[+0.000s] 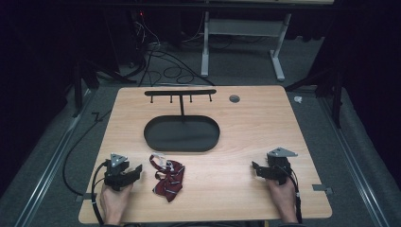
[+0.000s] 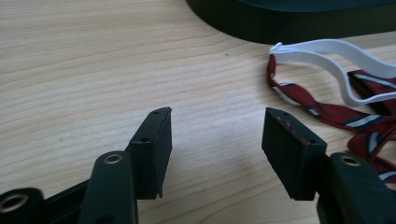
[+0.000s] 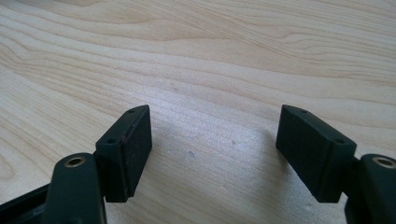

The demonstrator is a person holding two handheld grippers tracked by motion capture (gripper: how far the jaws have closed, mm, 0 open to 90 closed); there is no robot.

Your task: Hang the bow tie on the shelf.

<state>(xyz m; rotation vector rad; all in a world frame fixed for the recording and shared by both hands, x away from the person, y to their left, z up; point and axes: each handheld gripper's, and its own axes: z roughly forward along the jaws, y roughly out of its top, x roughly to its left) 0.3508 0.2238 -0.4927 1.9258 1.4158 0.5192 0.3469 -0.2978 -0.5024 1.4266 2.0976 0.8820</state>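
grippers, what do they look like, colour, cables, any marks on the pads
Both the left gripper and right gripper are black, each topped by a grey three-cornered plate and trailing a black cable. Their pads are flat black blocks on arms with brass-ringed holes; one left pad shows reddish scuffs. No sleeves show.

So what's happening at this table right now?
A person sits at a wooden table with a two-jaw gripper in each hand. The left gripper rests beside a crumpled red striped tie with a white neck strap, jaws open and nothing between them. The right gripper rests apart on bare wood, also open. Behind the tie stands a black hook rack on an oval tray, with nothing hung.
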